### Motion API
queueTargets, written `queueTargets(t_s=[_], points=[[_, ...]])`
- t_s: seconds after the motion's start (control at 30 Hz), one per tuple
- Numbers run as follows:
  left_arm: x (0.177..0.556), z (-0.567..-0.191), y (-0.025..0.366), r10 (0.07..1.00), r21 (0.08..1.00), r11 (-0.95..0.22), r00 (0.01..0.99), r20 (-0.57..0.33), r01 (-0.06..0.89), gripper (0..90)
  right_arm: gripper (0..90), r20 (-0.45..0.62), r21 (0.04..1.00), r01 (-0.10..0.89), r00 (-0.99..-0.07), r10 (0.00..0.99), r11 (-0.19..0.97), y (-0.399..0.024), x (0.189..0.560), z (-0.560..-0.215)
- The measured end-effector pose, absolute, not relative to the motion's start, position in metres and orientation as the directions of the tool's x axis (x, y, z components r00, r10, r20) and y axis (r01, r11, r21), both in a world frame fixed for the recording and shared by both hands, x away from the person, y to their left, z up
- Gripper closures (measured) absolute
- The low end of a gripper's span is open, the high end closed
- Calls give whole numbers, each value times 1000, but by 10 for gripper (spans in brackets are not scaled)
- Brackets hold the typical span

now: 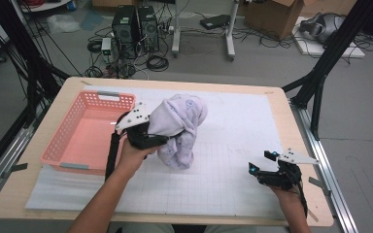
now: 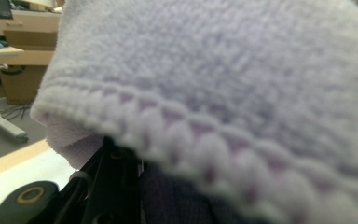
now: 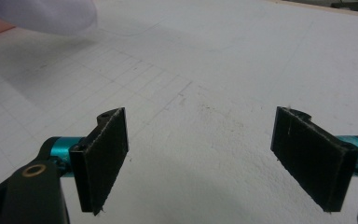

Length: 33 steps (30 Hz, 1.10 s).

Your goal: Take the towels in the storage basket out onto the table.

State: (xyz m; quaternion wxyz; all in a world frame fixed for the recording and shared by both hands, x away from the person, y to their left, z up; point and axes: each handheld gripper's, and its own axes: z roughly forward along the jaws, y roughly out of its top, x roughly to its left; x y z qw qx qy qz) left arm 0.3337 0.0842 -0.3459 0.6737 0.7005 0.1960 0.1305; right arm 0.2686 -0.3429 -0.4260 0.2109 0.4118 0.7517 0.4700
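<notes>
While clamping towel [image 1: 179,127], left claw [image 1: 162,138], half-open

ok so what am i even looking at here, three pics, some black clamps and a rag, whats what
No robot here: a person sits at a table holding hand-held black tongs, one in each hand. The wide picture comes from a camera fixed above the table. The other two come from small cameras riding on each pair of tongs, looking along their jaws.

On the pale wooden table lies a white gridded sheet, with a pink plastic slatted basket at its left side.

The left tongs hold a bunched white terry-cloth towel lifted beside the basket; up close, that camera sees the cloth, blurred.

The right tongs sit near the table's right front edge, jaws wide apart with nothing between them; they appear in the wide picture too.
</notes>
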Motion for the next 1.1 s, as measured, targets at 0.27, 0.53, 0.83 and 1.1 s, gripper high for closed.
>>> queueTargets(t_s=[0.27,0.53,0.83,1.1], points=[[344,-375,51,423,987,-45,898,-119,152,584,178,73,878,426,-572,817,220,-341,269,-426],[356,-396,34,435,975,-90,889,-145,203,573,179,73,876,428,-572,817,221,-341,271,-428],[376,-429,20,564,889,-174,783,-262,423,322,178,70,871,435,-569,820,228,-340,267,-428],[369,-410,48,706,886,-187,685,-179,425,229,179,75,864,445,-575,815,235,-339,272,-432]])
